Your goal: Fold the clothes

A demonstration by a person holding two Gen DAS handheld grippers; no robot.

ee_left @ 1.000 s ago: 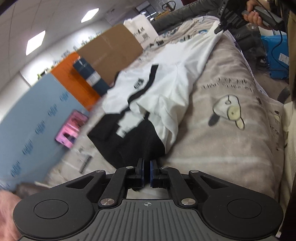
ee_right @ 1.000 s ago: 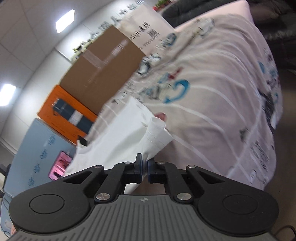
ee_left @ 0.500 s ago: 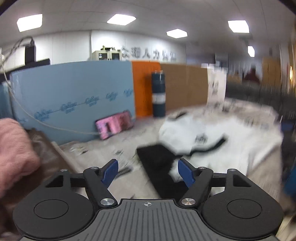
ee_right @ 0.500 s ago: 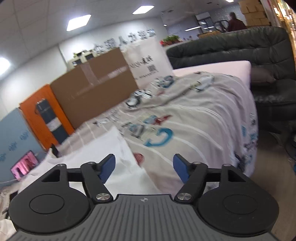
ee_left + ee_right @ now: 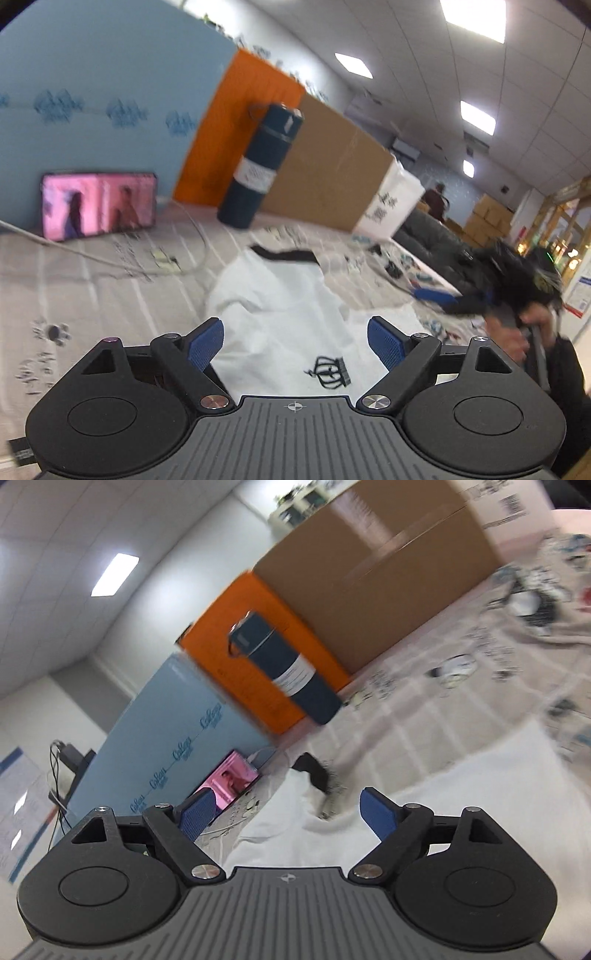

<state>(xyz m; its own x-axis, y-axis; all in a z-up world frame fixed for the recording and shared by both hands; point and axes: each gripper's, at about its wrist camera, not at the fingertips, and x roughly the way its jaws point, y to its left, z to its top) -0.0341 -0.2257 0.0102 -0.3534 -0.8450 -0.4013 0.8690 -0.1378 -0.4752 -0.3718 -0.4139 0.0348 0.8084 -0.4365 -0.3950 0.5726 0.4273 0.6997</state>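
Looking along the left gripper (image 5: 295, 341), its blue-padded fingers (image 5: 205, 345) stand wide apart and grip nothing. Between and beyond them lies the white shirt (image 5: 284, 314), spread on the printed bedsheet (image 5: 92, 295). A black collar band edges its far end, and a small black crown logo sits just ahead of the right finger's base. The cloth is rumpled, with soft folds running away from the fingertips. Farther off past the left finger stand a dark blue bottle (image 5: 258, 166) and a phone (image 5: 98, 205) with a pink screen, both blurred. Off to the right of the right finger a hand (image 5: 511, 332) shows, smeared by motion; what it holds is hard to make out.

Switching to the right wrist view, the right gripper (image 5: 286, 814) also has its fingers (image 5: 195, 814) spread wide, empty. The white shirt (image 5: 424, 812) fills the space between them and out past the right finger, its black collar patch just beyond the fingertips. The gripper body cuts off the shirt's near part. The bottle (image 5: 291, 672) and a cardboard box (image 5: 388, 565) lie far ahead, tilted and blurred.
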